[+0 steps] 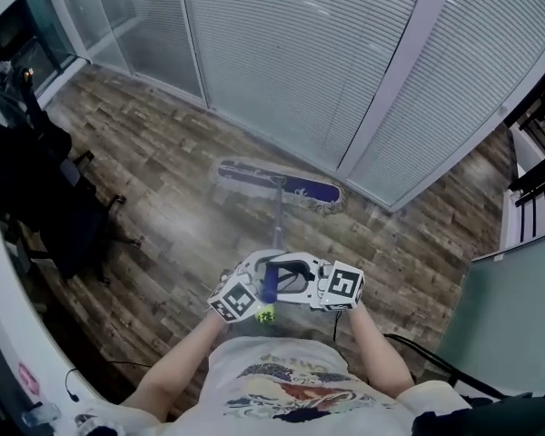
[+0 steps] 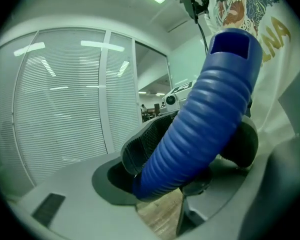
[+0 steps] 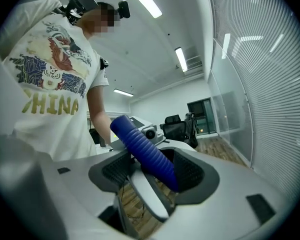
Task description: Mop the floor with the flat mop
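The flat mop's purple-and-white head (image 1: 277, 187) lies on the wood floor (image 1: 154, 243) close to the blind-covered glass wall. Its grey pole (image 1: 279, 218) rises toward me and ends in a blue ribbed grip (image 1: 269, 284). My left gripper (image 1: 251, 291) and right gripper (image 1: 311, 282) face each other at waist height, both shut on that grip. In the left gripper view the blue grip (image 2: 200, 119) fills the space between the black pads (image 2: 142, 146) of the left gripper (image 2: 190, 146). In the right gripper view the grip (image 3: 145, 151) crosses the right gripper (image 3: 155, 171) the same way.
A black office chair (image 1: 45, 198) draped with dark clothing stands at the left. The glass wall with blinds (image 1: 345, 62) runs across the far side. A dark railing (image 1: 538, 184) and a grey panel (image 1: 509, 307) lie at the right.
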